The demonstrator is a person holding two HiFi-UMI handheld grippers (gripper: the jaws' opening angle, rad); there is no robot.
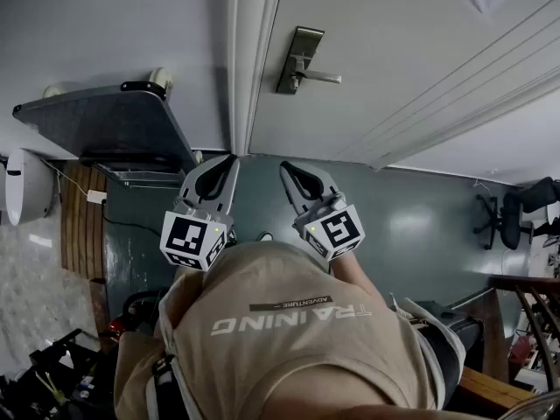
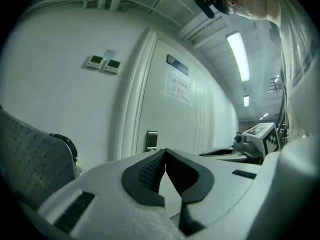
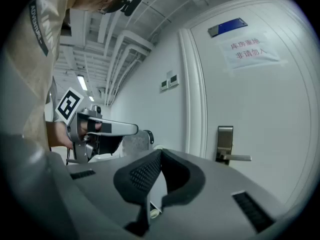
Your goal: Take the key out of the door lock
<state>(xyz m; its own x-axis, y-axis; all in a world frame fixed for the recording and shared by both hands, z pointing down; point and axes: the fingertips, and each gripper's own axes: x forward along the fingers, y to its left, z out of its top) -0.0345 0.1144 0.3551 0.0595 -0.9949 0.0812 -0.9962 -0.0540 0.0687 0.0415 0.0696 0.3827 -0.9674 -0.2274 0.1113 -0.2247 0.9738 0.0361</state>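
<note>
Holding both tongs close in front of my body, side by side, tips aiming at the door (image 1: 411, 51). Left tongs (image 1: 230, 159) closed, empty; right tongs (image 1: 286, 168) closed, empty. Door lock (image 1: 298, 58) sitting well ahead beside the frame (image 1: 245, 68), its lever (image 1: 322, 78) lying horizontal, pointing away from the frame. Key too small to make out.

White walls (image 1: 105, 24) meet a glossy grey-green floor (image 1: 411, 208) — bright patches of light lie on it. Strip lights (image 2: 239, 54) run along the ceiling. A grey perforated panel (image 1: 105, 125) stands against the wall, below two small control panels (image 2: 102, 63) — a black office chair (image 1: 503, 217) sits well apart.
</note>
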